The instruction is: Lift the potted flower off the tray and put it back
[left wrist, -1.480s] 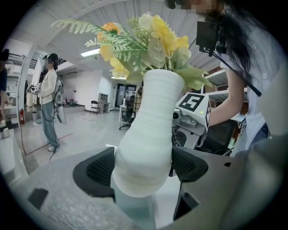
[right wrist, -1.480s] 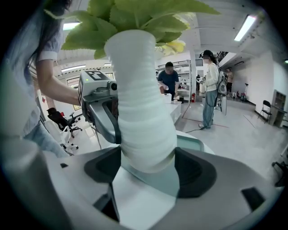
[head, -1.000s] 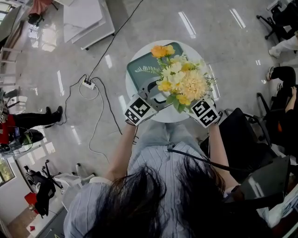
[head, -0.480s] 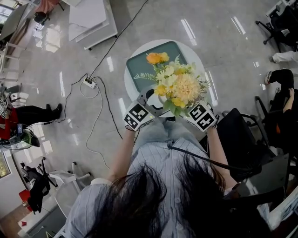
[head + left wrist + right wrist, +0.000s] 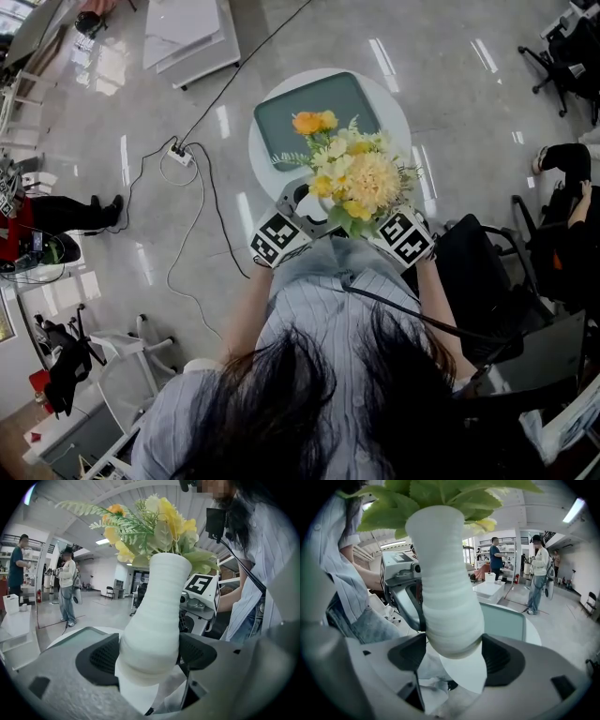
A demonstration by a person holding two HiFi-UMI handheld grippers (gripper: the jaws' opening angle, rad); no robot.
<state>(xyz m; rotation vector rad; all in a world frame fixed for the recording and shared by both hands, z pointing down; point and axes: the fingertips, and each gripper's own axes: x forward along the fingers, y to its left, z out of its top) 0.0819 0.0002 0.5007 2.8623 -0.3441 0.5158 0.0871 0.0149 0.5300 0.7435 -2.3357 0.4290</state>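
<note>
Two hand-held grippers, left (image 5: 146, 654), right (image 5: 454, 656), clamping one potted flower (image 5: 361, 178); one tray (image 5: 319, 98).

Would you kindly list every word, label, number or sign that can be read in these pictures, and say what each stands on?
No words, numbers or brand names can be read anywhere.
Square black-and-white patterns, not text: on the left cube and the right cube of the hand-held grippers.
No print shows on the white vase or the green tray.
Any print in the room behind is too small to read.
</note>
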